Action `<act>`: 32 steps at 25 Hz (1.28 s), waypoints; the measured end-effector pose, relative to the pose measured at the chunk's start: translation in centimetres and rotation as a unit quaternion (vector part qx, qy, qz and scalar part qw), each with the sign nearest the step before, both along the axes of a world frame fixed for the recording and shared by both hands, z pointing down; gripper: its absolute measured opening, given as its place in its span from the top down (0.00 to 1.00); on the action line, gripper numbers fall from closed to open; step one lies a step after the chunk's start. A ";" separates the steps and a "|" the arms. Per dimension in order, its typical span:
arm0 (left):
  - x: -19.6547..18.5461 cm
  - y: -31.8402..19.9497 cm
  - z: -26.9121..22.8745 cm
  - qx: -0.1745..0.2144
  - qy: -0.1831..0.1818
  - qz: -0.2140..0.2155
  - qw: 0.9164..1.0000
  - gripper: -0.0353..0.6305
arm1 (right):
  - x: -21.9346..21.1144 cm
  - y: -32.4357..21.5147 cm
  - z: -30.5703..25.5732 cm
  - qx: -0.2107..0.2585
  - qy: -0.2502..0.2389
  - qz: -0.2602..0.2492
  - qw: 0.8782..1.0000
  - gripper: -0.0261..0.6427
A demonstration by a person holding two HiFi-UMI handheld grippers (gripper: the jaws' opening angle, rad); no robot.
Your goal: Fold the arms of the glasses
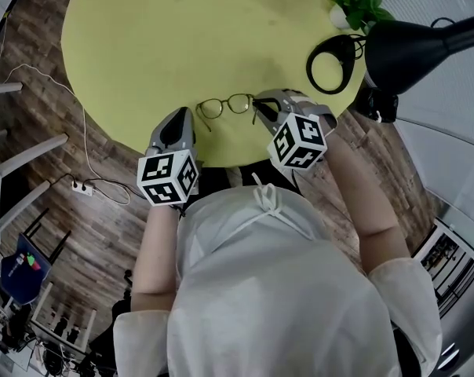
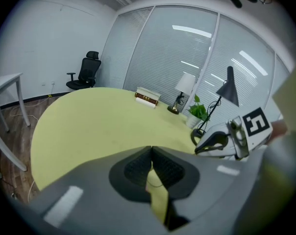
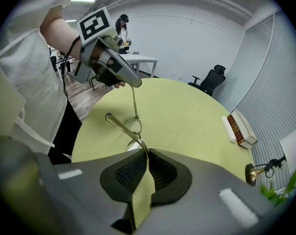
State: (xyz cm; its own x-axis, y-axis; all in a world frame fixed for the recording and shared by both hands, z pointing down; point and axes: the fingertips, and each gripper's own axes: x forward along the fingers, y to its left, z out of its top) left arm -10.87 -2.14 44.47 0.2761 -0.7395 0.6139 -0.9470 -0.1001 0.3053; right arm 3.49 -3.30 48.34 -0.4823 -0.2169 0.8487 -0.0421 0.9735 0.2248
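**A:** Where are the glasses (image 1: pixel 225 106) sitting right now?

**B:** Stretched between the two sets of jaws, close to the near edge of the worktop (image 1: pixel 182 38). I am not managing to tell whether the frame is resting on it or hovering just above.

**A:** What is the right gripper (image 3: pixel 147 155) doing?

**B:** Its jaws are pressing almost fully together on one thin metal arm. That arm is running out from between the pads to the lenses just ahead.

**A:** And the left gripper (image 2: pixel 151 153)?

**B:** Its jaws are meeting at the tip. The other arm is rising into them, so I am judging that it is pinching that arm's end.

**A:** What is worrying you?

**B:** Both grips are clamping slender wire. If the hands are drifting apart or twisting while one arm is swinging in, a hinge could bend. If a pad is biting only the very tip, the arm could slide out, and the glasses could drop off the edge.
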 end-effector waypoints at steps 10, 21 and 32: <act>2.2 -0.9 2.0 -0.018 0.022 0.008 1.000 0.94 | 0.0 0.1 0.2 -0.013 -0.006 0.014 1.000 0.94; 4.1 -2.2 5.1 -0.037 0.008 0.013 0.999 0.94 | 0.2 -0.2 0.1 -0.015 -0.009 0.019 1.000 0.94; 4.5 -2.4 7.7 -0.054 -0.007 0.005 0.999 0.94 | 0.1 0.6 0.2 -0.018 -0.007 0.023 1.000 0.94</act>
State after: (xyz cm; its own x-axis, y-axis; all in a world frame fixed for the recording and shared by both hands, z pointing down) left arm -6.32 -4.53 52.16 0.2746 -0.6663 0.6933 -0.9501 -0.0771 0.3022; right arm 3.59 -2.67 48.57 -0.4839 -0.2081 0.8500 -0.0893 0.9780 0.1885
